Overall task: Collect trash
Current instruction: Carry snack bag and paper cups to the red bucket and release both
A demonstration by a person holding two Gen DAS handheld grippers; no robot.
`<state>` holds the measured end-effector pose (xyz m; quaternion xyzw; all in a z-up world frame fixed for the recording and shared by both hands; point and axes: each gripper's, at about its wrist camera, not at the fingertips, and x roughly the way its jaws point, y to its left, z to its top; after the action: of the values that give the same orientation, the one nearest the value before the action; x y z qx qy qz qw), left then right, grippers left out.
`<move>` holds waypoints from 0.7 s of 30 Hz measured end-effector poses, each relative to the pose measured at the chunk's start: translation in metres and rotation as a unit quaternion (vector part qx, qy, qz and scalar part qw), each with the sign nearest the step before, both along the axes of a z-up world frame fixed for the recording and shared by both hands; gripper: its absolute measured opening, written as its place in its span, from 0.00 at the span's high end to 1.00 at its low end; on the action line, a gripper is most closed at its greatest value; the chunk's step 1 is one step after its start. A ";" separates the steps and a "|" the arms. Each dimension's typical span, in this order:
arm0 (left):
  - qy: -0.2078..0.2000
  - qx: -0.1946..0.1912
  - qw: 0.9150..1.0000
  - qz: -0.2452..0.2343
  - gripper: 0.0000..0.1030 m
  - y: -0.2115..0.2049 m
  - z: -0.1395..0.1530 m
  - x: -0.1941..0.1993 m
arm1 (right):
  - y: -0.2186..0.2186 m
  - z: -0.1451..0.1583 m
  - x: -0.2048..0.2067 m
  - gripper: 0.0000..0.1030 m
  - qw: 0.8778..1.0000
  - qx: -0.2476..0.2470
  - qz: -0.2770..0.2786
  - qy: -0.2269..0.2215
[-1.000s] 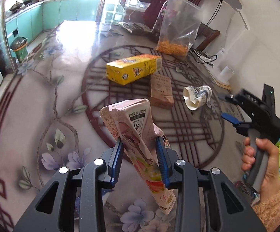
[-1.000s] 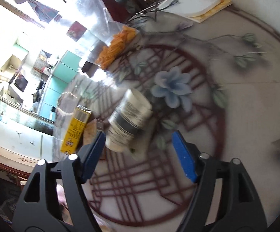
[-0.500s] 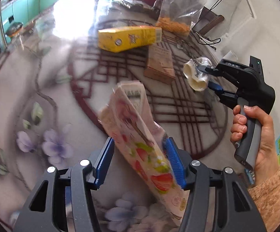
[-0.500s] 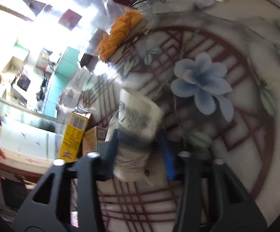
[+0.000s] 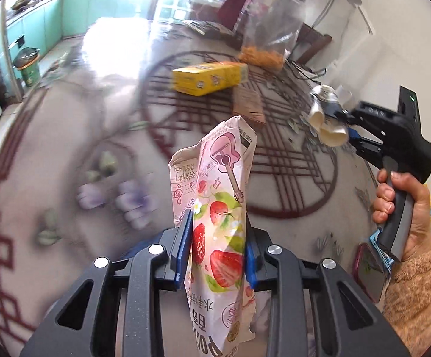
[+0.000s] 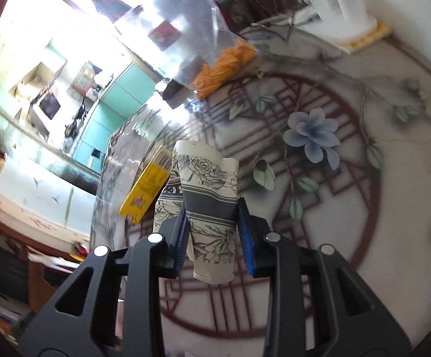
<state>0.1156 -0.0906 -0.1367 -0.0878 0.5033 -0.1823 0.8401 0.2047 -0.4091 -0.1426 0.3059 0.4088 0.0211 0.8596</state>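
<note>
the left gripper (image 5: 217, 250) has just been closing and now pinches a pink strawberry snack wrapper (image 5: 218, 208) upright between its blue pads, clear of the table. the right gripper (image 6: 212, 238), its jaws also just closed in, clamps a crushed paper cup (image 6: 206, 196) printed with grey flowers, lifted off the surface. so two pieces of trash are in hand, though not yet dropped anywhere; no bin for them shows near the table. still lying on the table are a yellow carton (image 5: 209, 78) and, just beside it, a small brown box (image 5: 249, 105). the glossy tabletop (image 5: 66, 154) carries a red lattice circle and painted flowers; a clear bag of orange snacks (image 5: 270, 38) stands at its far edge, with teal kitchen cabinets (image 5: 75, 12) beyond.
</note>
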 end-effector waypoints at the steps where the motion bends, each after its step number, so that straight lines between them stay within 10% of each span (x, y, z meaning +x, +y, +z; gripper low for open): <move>1: -0.002 0.002 1.000 0.004 0.73 0.010 0.002 -0.005 | 0.003 0.003 -0.005 0.71 1.000 -0.014 0.001 -0.002; 21: -0.042 -0.001 0.997 0.065 0.73 0.113 0.020 -0.057 | 0.114 0.022 -0.103 0.71 0.995 -0.075 0.058 -0.019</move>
<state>0.0583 0.0221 -0.1171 -0.1130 0.4609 -0.1314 0.8704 0.1016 -0.2953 -0.1211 0.2156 0.4103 0.0460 0.8849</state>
